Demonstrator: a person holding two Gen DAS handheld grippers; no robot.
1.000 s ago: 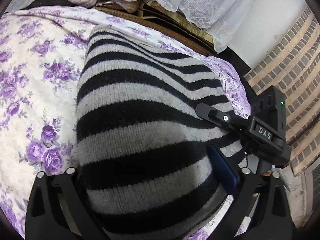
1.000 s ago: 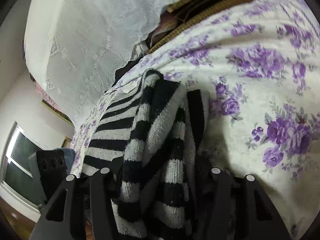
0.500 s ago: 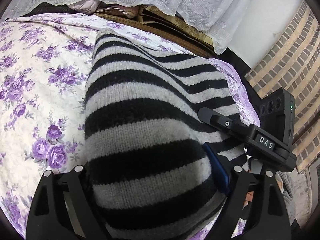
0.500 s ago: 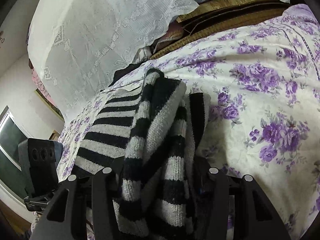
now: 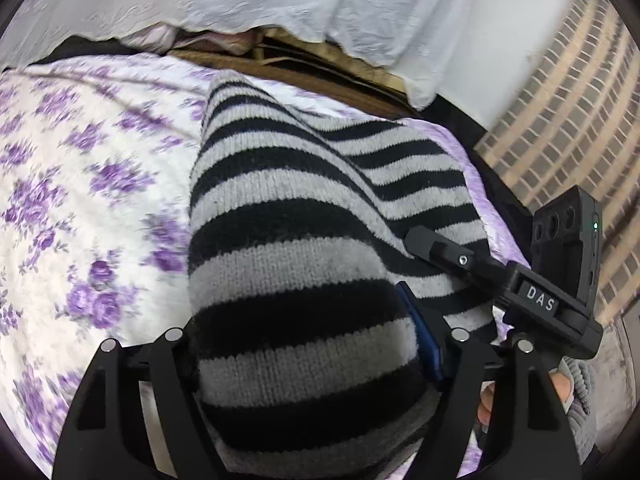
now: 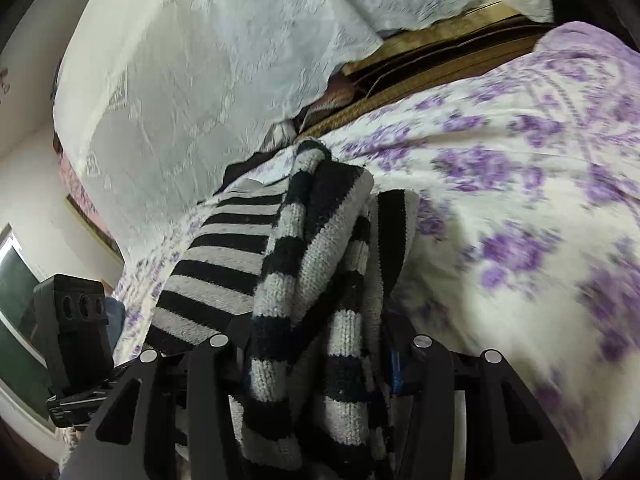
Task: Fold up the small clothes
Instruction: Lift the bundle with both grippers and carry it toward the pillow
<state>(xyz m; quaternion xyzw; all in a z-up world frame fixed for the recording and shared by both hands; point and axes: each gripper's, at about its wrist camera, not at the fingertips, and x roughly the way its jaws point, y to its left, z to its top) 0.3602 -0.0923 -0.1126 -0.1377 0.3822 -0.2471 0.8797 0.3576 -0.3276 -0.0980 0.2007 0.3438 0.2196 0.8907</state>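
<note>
A black-and-grey striped knit garment (image 5: 304,216) lies on the purple-flowered bed sheet (image 5: 80,184). My left gripper (image 5: 312,360) is shut on its near edge, and the knit bulges up between the fingers. The right gripper's black body (image 5: 520,292) shows at the right of the left wrist view, at the garment's right side. In the right wrist view my right gripper (image 6: 316,364) is shut on a bunched fold of the garment (image 6: 304,264), lifted off the sheet (image 6: 520,216). The left gripper's body (image 6: 76,328) shows at the lower left.
White lace curtains (image 5: 280,0) hang behind the bed, over a brown woven edge (image 5: 320,80). A brick-pattern wall (image 5: 568,120) stands at the right. A window (image 6: 16,304) is at the far left of the right wrist view.
Both grippers have risen and drawn back toward me with the garment held. The knit is lifted higher, and the curtains and far edge of the bed show more.
</note>
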